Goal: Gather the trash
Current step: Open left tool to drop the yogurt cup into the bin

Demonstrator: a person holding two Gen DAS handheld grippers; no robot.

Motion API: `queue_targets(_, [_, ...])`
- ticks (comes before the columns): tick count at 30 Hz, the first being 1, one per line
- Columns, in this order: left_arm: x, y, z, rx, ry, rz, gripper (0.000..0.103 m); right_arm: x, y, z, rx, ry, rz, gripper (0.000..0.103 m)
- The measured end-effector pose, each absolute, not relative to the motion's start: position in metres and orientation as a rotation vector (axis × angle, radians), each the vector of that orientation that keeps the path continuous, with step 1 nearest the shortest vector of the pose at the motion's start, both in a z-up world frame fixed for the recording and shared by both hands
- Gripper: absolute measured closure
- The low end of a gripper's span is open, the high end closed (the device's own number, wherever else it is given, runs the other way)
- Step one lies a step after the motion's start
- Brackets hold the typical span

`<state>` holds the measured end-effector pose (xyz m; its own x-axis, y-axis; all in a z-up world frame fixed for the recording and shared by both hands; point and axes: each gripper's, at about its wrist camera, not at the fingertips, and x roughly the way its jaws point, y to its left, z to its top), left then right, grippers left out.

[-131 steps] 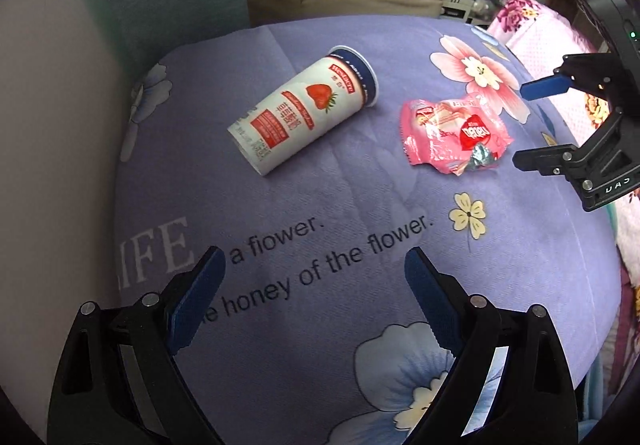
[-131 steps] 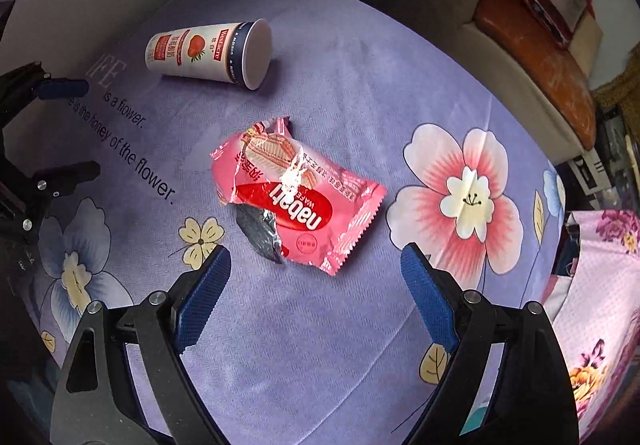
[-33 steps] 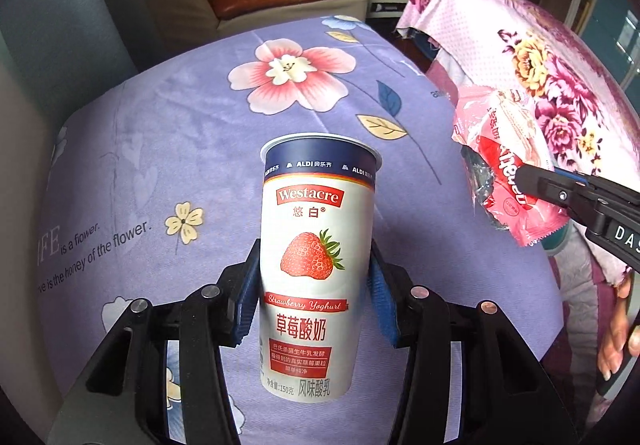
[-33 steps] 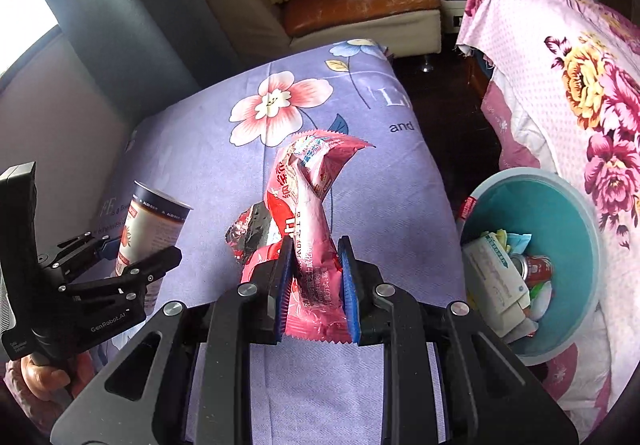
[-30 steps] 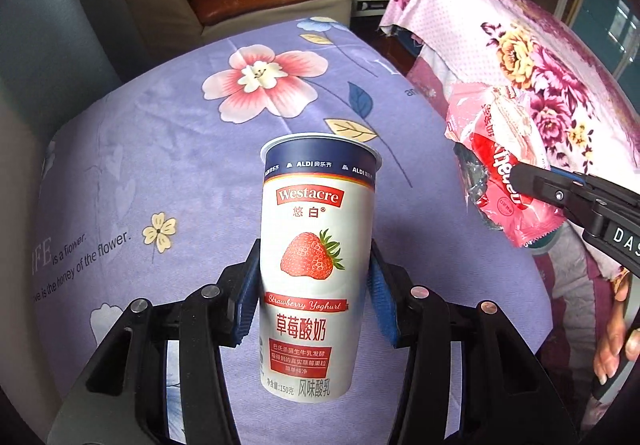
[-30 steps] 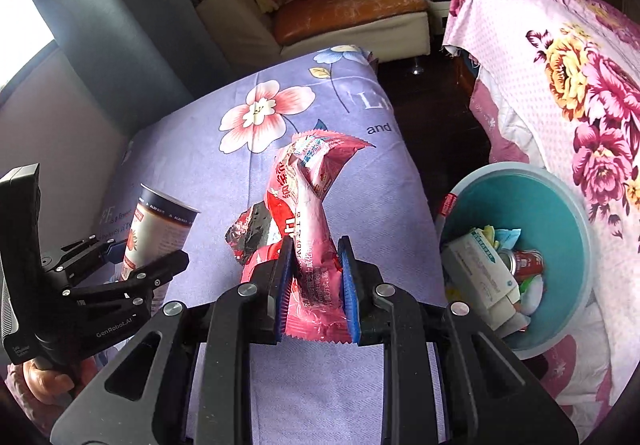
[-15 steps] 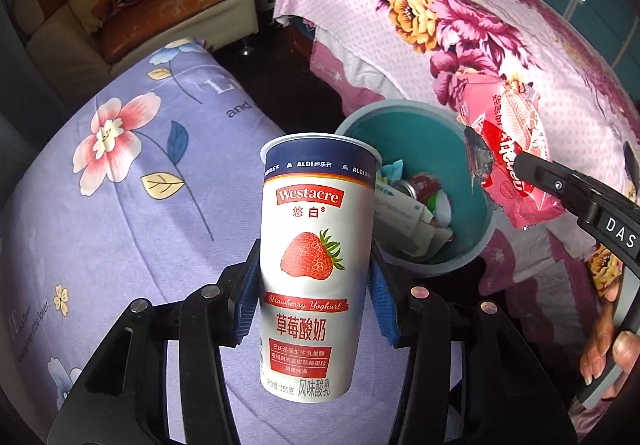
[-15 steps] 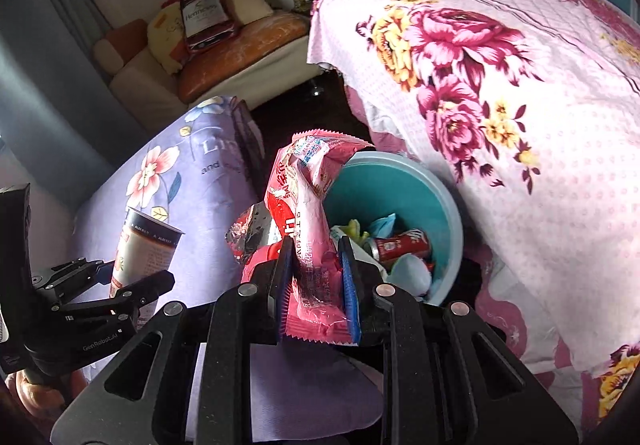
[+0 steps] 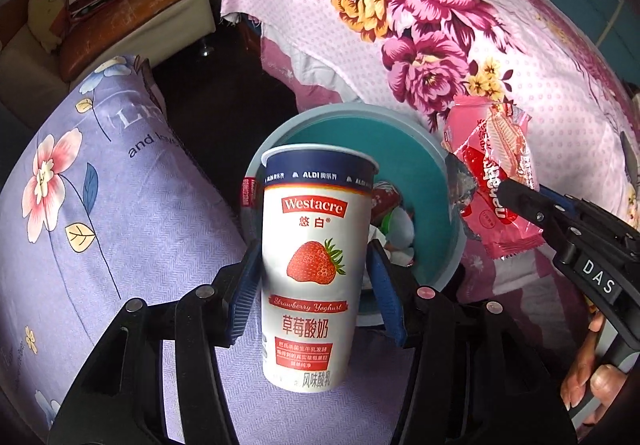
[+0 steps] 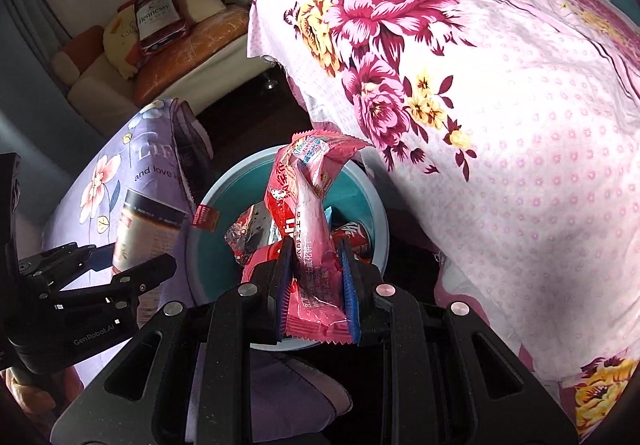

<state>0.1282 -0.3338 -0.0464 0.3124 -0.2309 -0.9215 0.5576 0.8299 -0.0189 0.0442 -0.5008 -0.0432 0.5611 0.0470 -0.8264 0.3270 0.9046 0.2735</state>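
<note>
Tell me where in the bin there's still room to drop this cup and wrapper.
The teal bin shows bare wall along its far side. Its near bottom is crowded with a red can and other trash. Yoghurt cup and pink wrapper are both still gripped.

Upright white strawberry yoghurt cup [image 9: 316, 265] and crumpled pink wafer wrapper [image 10: 310, 229], both held above the teal bin [image 9: 436, 165].

A purple flowered cloth [image 9: 100, 213] lies near a pink floral bedspread [image 9: 460, 25].
</note>
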Motion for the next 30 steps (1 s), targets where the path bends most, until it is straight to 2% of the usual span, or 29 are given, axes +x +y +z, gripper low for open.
queue_targets(1, [0.129, -0.334, -0.047, 0.333, 1.134, -0.523, 0.031, 0.046, -0.501, -0.044, 0.423, 0.973, -0.171, 0.082])
queue_targets(3, [0.131, -0.333, -0.047, 0.338, 1.124, -0.505, 0.021, 0.05, -0.501, -0.047, 0.419, 0.982, -0.17, 0.082])
queue_targets(6, [0.134, -0.33, -0.049, 0.322, 1.133, -0.503, 0.014, 0.056, -0.5, -0.049, 0.414, 0.991, -0.168, 0.082])
queue_targets(30, [0.141, -0.288, -0.053, 0.24, 1.157, -0.445, 0.012, 0.088, -0.468, -0.06, 0.331, 1.068, -0.133, 0.081])
